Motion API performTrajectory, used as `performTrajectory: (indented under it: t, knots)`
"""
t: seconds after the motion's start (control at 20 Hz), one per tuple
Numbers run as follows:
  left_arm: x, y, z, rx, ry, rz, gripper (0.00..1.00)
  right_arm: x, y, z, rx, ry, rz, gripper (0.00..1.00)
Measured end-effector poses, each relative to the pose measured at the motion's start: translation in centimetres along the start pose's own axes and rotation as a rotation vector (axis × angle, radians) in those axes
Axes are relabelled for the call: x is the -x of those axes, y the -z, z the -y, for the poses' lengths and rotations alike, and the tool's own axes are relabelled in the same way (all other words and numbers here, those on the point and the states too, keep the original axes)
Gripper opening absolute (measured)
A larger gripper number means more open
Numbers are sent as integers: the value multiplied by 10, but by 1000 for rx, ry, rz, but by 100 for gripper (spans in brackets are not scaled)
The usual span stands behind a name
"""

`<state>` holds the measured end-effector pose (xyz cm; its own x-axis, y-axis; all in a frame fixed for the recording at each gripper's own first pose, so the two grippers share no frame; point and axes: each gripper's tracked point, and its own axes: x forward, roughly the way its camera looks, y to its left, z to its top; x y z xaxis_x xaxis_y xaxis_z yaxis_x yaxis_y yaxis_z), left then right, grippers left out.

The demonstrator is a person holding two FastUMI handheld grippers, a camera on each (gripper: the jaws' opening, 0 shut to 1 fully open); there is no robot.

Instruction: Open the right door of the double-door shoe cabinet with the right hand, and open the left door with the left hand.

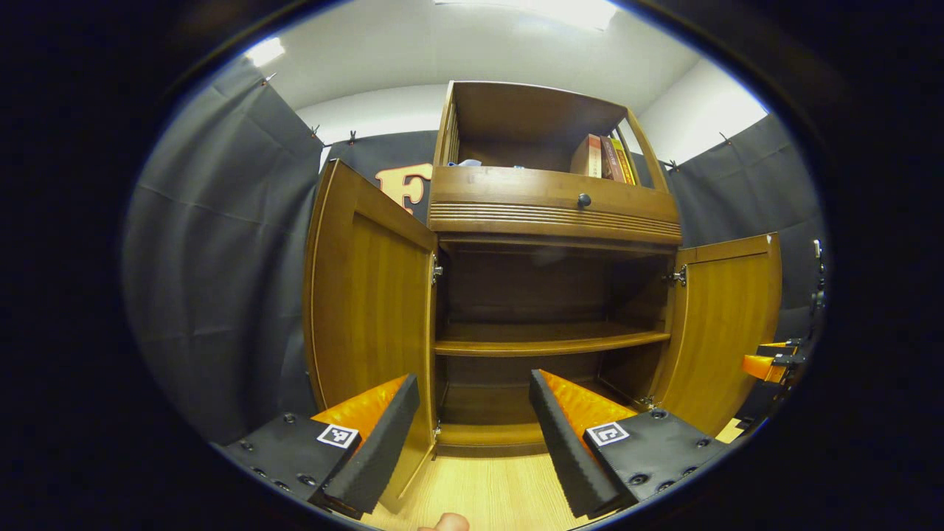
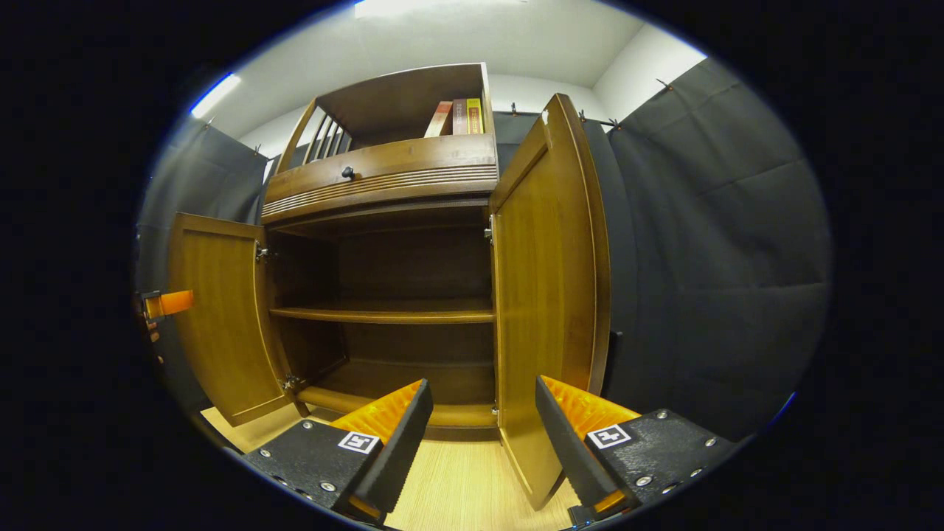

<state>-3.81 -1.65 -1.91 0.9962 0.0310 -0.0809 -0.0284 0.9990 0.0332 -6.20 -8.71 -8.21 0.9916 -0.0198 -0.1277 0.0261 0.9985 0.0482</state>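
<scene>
Cabinet (image 1: 553, 214) stands with both doors swung out: left door (image 1: 369, 310), right door (image 2: 549, 295). Left gripper (image 1: 472, 435) is spread wide, holding nothing, near the left door's edge. Right gripper (image 2: 483, 442) is likewise wide, straddling the right door's lower edge without contact.

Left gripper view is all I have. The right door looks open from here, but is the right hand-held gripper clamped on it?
Observer: No. In the right gripper view the right hand-held gripper is open, with its jaws wide apart.
Operator: Where is the door relative to it?
Observer: The lower free corner of the right door sits in the gap between the fingers, nearer the right-side one.
Operator: What is behind that door?
Observer: The black cloth wall hangs beyond its outer face.
</scene>
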Motion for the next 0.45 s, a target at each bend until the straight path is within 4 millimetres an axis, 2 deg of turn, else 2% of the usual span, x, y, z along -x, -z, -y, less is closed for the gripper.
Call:
performTrajectory:
  t: [0.45]
  knots:
    - [1, -9, 4, 9, 9, 30, 96, -4, -9, -7, 22, -4, 13, 98]
